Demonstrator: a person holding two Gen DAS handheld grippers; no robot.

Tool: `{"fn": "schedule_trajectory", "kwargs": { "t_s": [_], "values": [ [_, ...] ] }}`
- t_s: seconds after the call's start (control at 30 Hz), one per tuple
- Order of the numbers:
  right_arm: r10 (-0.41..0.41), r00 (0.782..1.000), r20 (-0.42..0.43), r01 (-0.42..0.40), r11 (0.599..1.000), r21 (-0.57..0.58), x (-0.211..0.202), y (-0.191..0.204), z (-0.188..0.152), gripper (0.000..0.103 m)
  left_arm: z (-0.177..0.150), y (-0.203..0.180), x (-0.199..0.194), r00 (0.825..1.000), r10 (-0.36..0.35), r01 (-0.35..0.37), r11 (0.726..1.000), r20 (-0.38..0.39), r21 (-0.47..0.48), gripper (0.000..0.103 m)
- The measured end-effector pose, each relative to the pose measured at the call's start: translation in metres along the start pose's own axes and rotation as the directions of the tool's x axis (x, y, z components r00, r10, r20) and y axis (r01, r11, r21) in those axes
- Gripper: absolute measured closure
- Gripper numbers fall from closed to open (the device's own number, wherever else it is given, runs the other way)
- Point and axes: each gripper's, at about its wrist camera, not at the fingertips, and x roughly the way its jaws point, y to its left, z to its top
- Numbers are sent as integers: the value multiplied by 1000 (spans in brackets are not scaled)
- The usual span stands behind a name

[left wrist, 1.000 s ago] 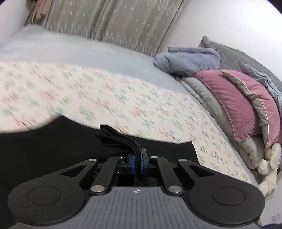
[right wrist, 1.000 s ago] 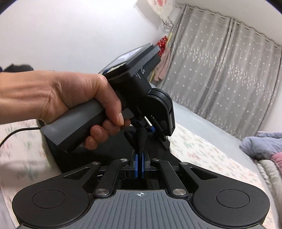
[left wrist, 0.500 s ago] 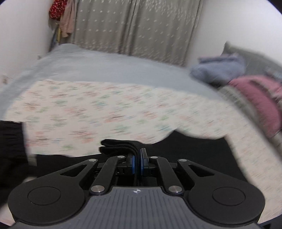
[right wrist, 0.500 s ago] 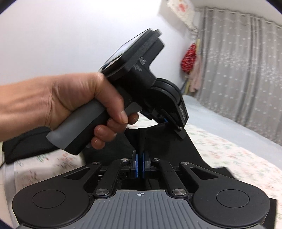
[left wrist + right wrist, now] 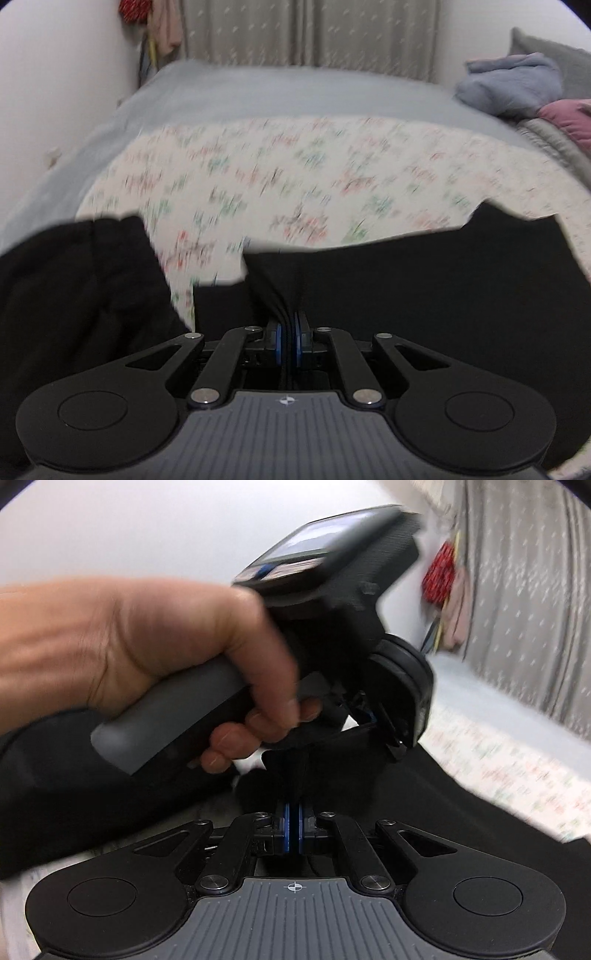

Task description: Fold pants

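The black pants [image 5: 424, 295] lie on a floral sheet [image 5: 295, 177] on the bed. My left gripper [image 5: 289, 338] is shut on a bunched edge of the pants. Another part of the pants [image 5: 74, 288] lies at the left. In the right wrist view my right gripper [image 5: 293, 825] is shut on a black fold of the pants [image 5: 288, 771]. The left gripper [image 5: 373, 720], held by a hand [image 5: 147, 642], is just ahead of it and close above the same cloth.
A grey bedspread [image 5: 277, 88] lies beyond the sheet. A blue blanket [image 5: 513, 81] and pink and grey pillows [image 5: 569, 118] are piled at the far right. Grey curtains [image 5: 314, 33] hang behind, and clothes [image 5: 162, 26] hang at the left wall.
Both grippers have swung left with the pants still held. The left view has turned from the pillows toward the curtain, and a second black part of the pants has come into view at the left.
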Motion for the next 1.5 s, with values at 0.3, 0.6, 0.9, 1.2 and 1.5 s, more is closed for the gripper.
{"fn": "schedule_trajectory", "kwargs": {
  "t_s": [0.3, 0.6, 0.9, 1.2, 1.5],
  "values": [
    [22, 1000, -11, -22, 1000, 10, -9, -8, -19, 100, 21, 1, 8, 999, 44, -44, 999, 10, -25, 74],
    [71, 997, -37, -71, 997, -5, -23, 5, -40, 99, 2, 18, 5, 995, 102, -102, 993, -4, -60, 74],
    [263, 962, -79, -249, 956, 159, -94, -51, -48, 45, 1, 14, -22, 974, 225, -223, 970, 10, -94, 56],
    [130, 979, -159, -68, 935, 348, -246, -236, -108, 41, -9, -44, -74, 997, 36, -18, 973, 73, -231, 51],
    [102, 943, -316, 7, 946, 324, -274, -268, -173, 84, -26, -217, -49, 978, -190, 182, 979, -84, -96, 49]
  ]
}}
